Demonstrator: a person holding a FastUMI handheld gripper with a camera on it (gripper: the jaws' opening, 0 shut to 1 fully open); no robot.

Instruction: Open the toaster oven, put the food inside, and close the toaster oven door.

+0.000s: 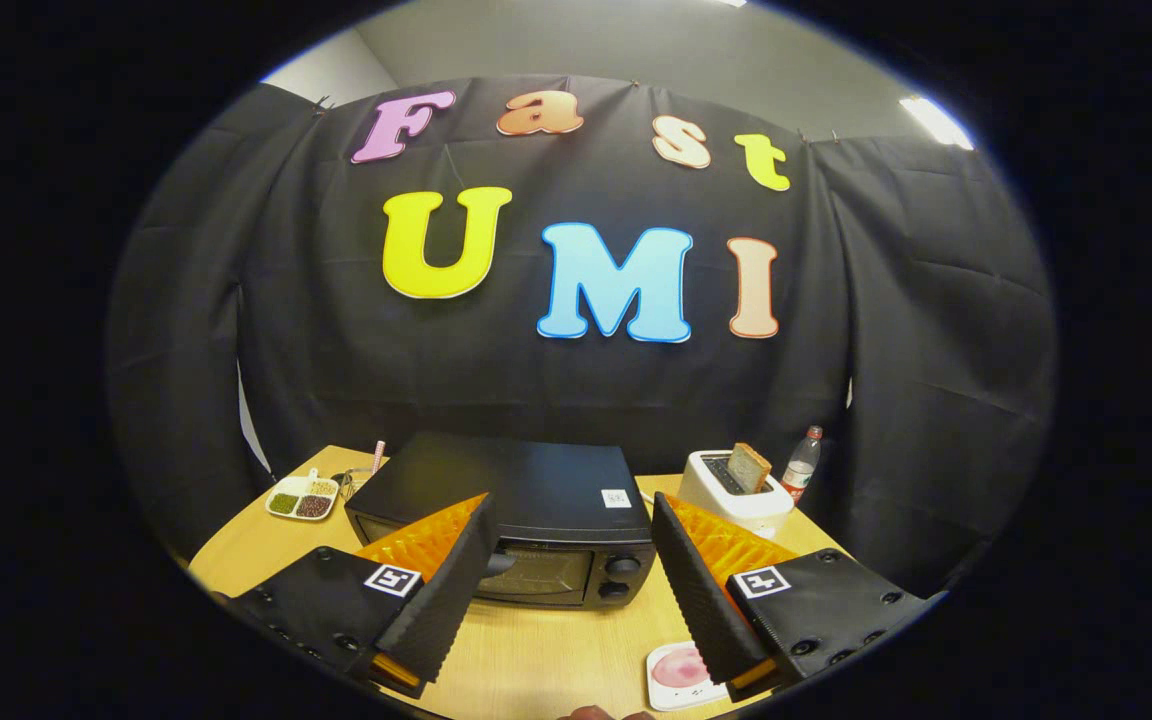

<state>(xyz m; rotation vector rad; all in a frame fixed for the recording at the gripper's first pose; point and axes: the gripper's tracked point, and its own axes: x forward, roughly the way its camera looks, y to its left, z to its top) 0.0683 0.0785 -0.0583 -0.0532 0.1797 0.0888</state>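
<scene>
A black toaster oven point(526, 510) stands on the wooden table point(536, 650) just beyond my fingers, its glass door shut and two knobs point(621, 577) on its right side. My gripper point(571, 535) hovers above the table in front of it, open, with nothing between the fingers. Near the table's front, by the right finger point(696, 590), a small white plate point(676, 675) carries a pink round piece of food point(681, 665).
A white pop-up toaster point(736, 490) with a slice of bread point(748, 466) stands to the oven's right, a plastic bottle point(802, 462) behind it. A white divided dish of beans point(302, 497) lies to the oven's left. Black cloth walls the booth behind the table.
</scene>
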